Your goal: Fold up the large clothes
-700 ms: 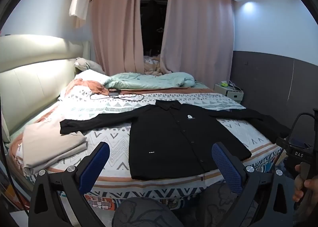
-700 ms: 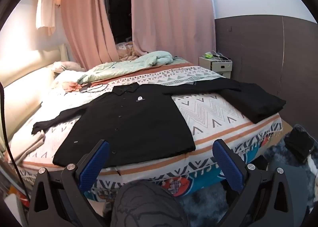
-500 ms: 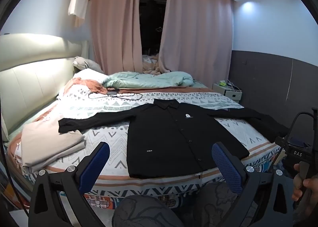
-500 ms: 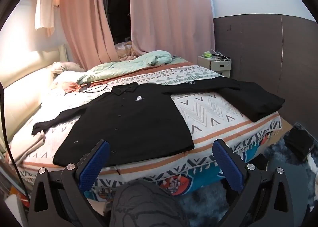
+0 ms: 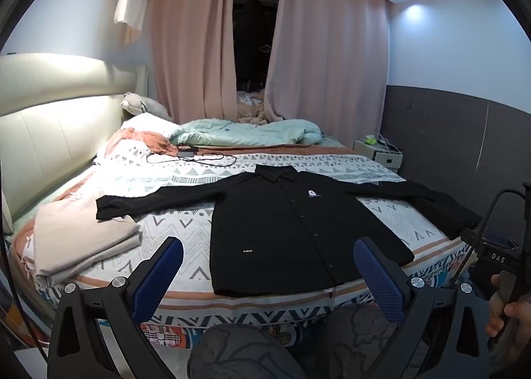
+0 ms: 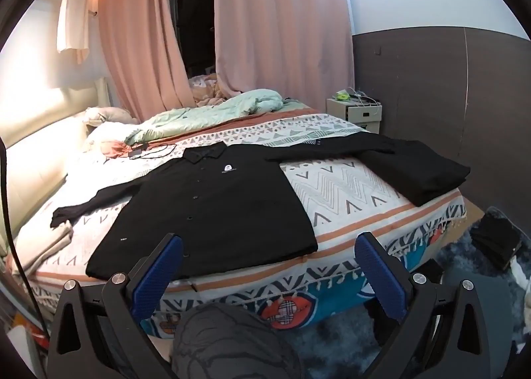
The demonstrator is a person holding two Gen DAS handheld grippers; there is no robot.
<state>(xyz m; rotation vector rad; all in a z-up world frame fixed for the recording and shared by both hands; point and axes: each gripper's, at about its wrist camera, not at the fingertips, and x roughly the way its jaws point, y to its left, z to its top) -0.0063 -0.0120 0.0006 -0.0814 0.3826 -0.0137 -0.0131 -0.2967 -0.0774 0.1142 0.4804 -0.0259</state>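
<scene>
A home bedroom: a wide bed (image 5: 186, 180) with a padded headboard (image 5: 43, 146), pillows (image 5: 146, 107) and a rumpled duvet (image 5: 245, 133), pink curtains (image 5: 325, 57) across a dark window, a nightstand (image 6: 353, 113) by the wall.

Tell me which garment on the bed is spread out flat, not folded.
The black shirt, sleeves outstretched; the beige garment and the dark garment lie folded.

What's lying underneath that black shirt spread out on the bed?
The black shirt lies on a patterned bedspread. Its left cuff rests on folded beige cloth. Whatever is directly beneath its body is covered.
</scene>
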